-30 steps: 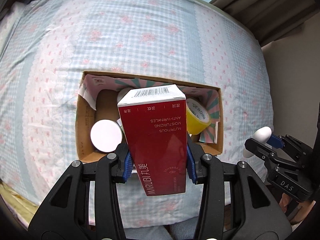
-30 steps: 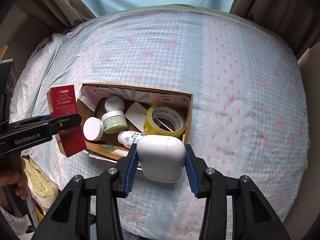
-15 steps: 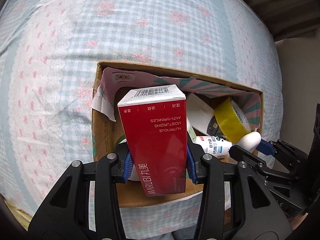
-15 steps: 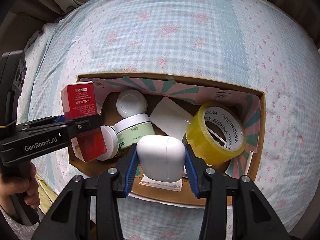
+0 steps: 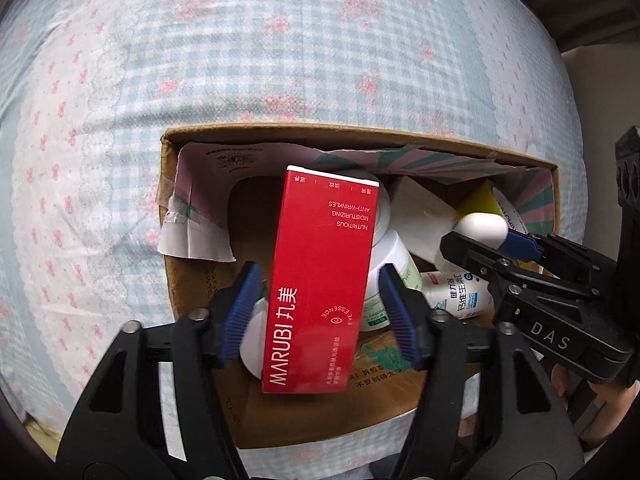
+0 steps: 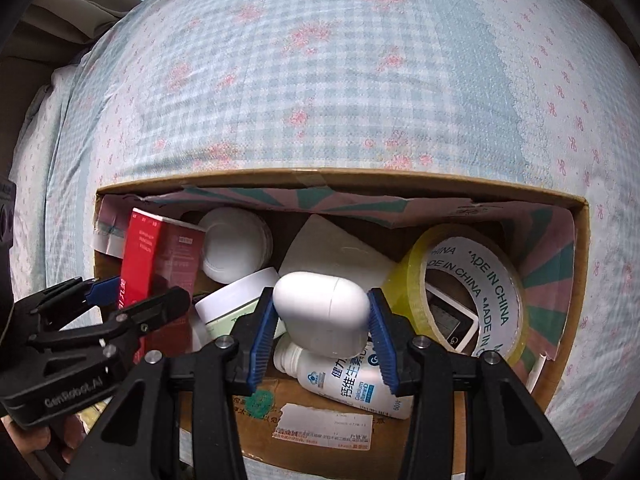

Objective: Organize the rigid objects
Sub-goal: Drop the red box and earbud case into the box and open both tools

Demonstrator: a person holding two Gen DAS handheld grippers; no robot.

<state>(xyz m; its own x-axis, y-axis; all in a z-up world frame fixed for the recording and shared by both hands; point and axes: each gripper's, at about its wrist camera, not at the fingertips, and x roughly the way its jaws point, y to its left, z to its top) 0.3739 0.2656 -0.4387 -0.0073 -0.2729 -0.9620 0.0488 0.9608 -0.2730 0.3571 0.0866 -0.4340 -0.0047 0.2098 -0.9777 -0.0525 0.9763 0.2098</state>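
An open brown cardboard box lies on the blue-and-pink checked bedsheet. Inside it, a tall red rectangular carton with white lettering stands between the pads of the left gripper; its long axis runs away from the camera and leans a little right. The jaws have just been opening, with a gap visible at both pads, so the carton is released. The right gripper clasps a small white rounded plastic case above a lying white bottle, beside a yellow tape roll.
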